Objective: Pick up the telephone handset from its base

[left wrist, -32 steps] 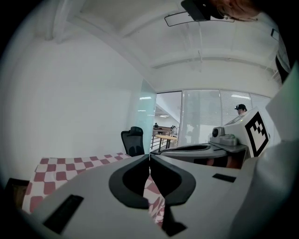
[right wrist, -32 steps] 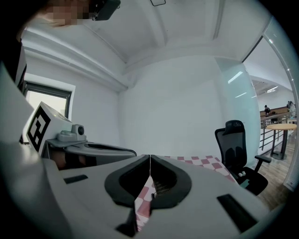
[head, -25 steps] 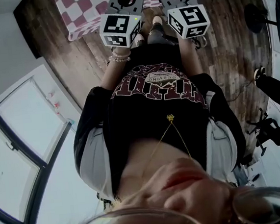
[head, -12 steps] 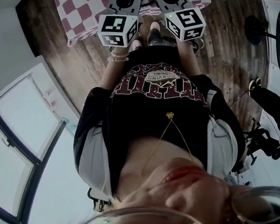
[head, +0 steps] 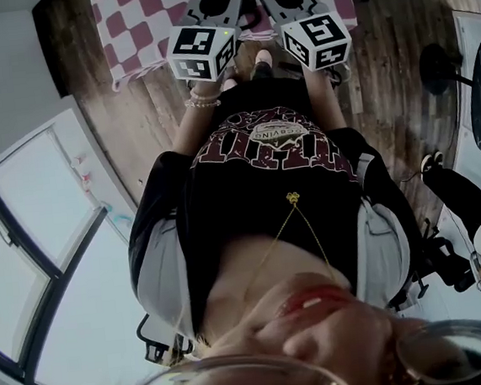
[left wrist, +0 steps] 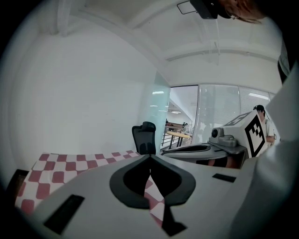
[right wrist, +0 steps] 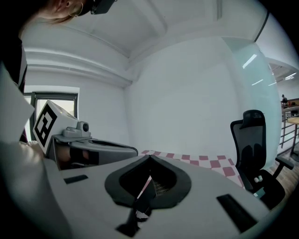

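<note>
The wooden floor (head: 396,54) is being crossed. The checkered table (head: 127,21) at the top of the head view is being brought nearer, and more of its red-and-white cloth is showing than a second ago. Both tools are being carried forward with the person. The marker cubes (head: 201,51) are now lying at the cloth's near edge, where a second ago they were set over bare boards.

The left gripper (left wrist: 149,157) is being held with its tips pressed together and nothing between them. The right gripper (right wrist: 149,158) is being held the same way. A small meshed patch (right wrist: 160,187) behind its tips is too little to be named.

The telephone handset is not being shown in any view, nor is its base, so its place cannot be given. The approach is judged to be still under way, and the jaws are still to be opened before any pickup is tried.
</note>
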